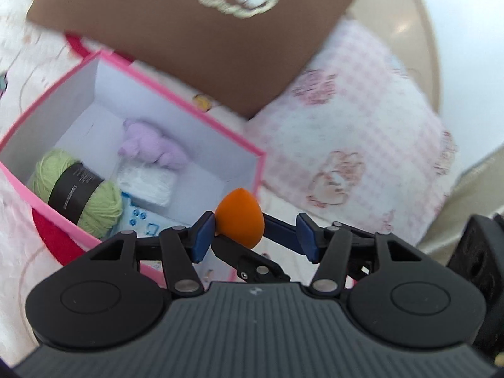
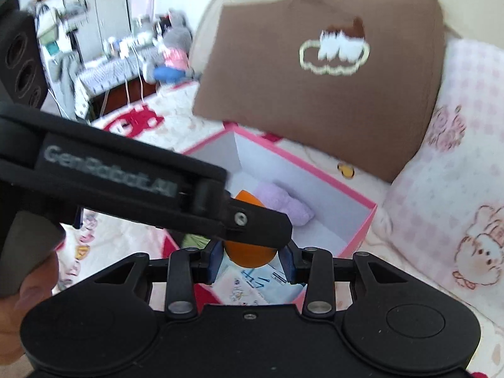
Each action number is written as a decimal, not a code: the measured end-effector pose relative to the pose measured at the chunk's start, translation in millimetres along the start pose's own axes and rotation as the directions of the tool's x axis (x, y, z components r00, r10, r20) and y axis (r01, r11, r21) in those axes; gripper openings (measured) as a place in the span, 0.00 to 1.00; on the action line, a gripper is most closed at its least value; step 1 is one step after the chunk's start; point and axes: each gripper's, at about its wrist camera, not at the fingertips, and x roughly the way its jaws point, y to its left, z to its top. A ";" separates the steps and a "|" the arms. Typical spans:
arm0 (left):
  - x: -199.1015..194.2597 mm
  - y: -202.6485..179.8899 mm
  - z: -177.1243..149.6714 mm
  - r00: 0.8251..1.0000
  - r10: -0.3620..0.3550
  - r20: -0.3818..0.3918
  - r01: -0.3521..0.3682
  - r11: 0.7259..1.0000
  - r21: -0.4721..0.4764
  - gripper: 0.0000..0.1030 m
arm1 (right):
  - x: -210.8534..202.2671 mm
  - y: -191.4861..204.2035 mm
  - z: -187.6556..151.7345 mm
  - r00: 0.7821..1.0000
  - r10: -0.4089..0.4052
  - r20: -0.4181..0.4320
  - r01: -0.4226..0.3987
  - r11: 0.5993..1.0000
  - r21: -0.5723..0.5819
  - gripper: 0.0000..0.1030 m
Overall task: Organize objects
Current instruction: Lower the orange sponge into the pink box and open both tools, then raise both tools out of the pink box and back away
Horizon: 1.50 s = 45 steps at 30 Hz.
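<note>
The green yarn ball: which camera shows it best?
The left wrist view: the yarn lies in plain sight in the pink box, black label showing. In the right wrist view only a green sliver shows below the left gripper.

Round orange foam sponge [image 2: 249, 256]: upper half hidden behind the black left gripper arm [image 2: 126, 186]. Brown rectangular cushion [image 1: 189, 31] motion-blurred, cut off at 12 o'clock.
</note>
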 end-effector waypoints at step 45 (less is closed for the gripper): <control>50.4 18.1 -10.2 0.982 0.179 0.054 -0.182 0.981 0.060 0.48 | 0.5 -40.5 -26.5 0.995 -0.087 -0.039 0.090 0.992 0.089 0.44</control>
